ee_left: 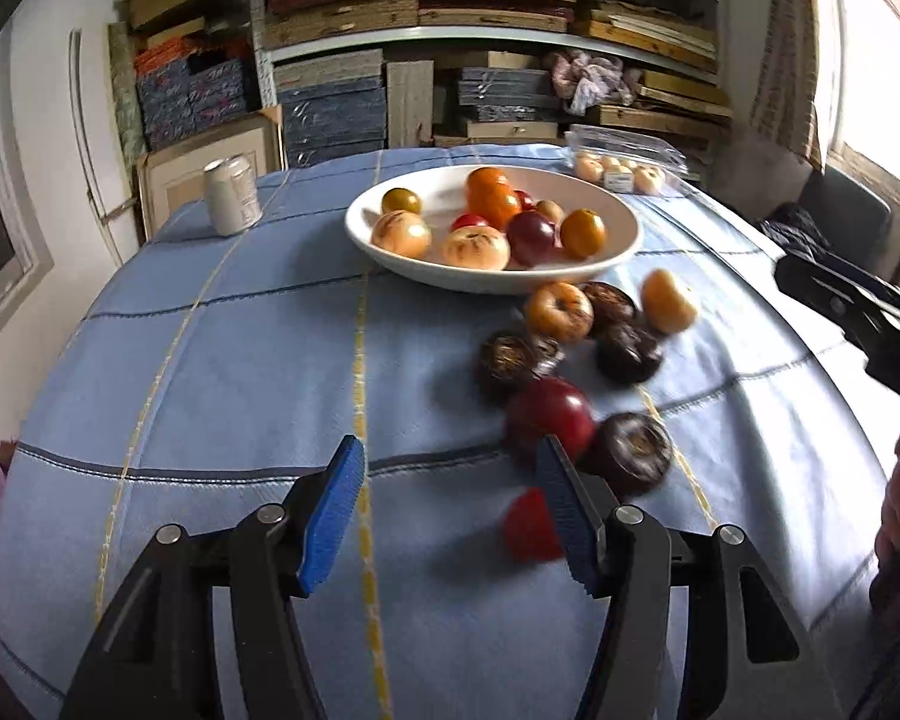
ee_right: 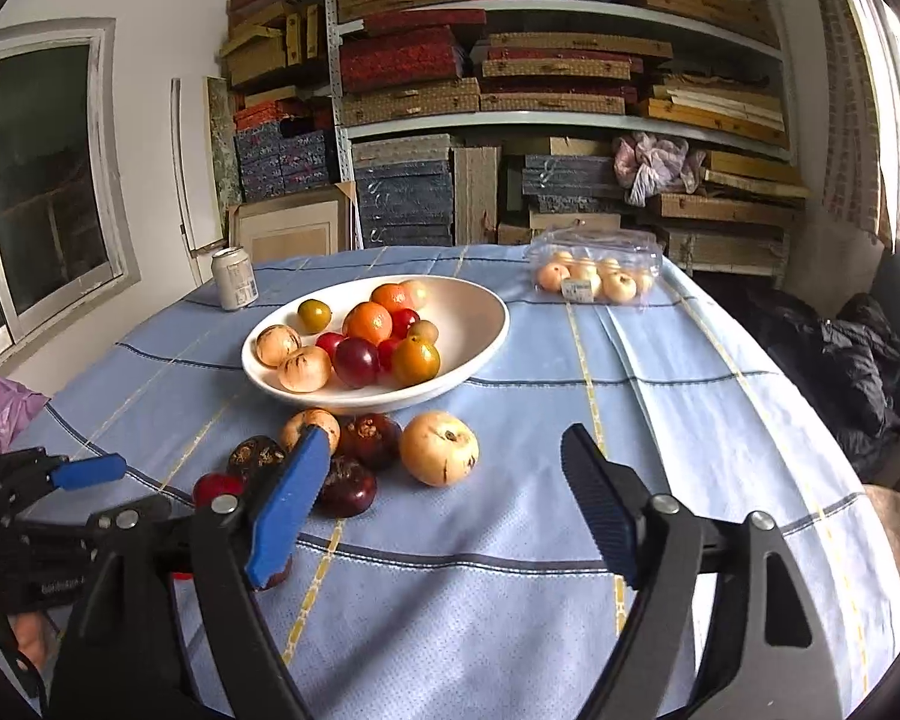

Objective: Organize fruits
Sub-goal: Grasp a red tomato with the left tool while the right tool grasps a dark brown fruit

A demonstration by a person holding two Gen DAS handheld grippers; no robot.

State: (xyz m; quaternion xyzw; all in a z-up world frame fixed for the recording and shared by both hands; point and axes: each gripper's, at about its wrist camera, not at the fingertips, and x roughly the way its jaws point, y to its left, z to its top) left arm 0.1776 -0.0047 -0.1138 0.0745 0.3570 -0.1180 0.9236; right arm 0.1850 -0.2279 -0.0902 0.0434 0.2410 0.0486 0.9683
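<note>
Shelves stacked with flat boxes stand behind a worktop under a blue checked cloth. A white bowl holds oranges, plums and pale fruits; more loose fruits lie on the cloth just in front of it. The left claw and the right claw are both spread, nothing between their pads.

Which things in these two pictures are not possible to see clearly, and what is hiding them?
- Left wrist view: small red fruit beside the left tongs, blurred and partly behind a blue pad.
- Right wrist view: dark fruit low on the table, mostly behind a pad of the right tongs.
- Both views: can label, too small to read.
- Right wrist view: clear box sticker, too small.
</note>
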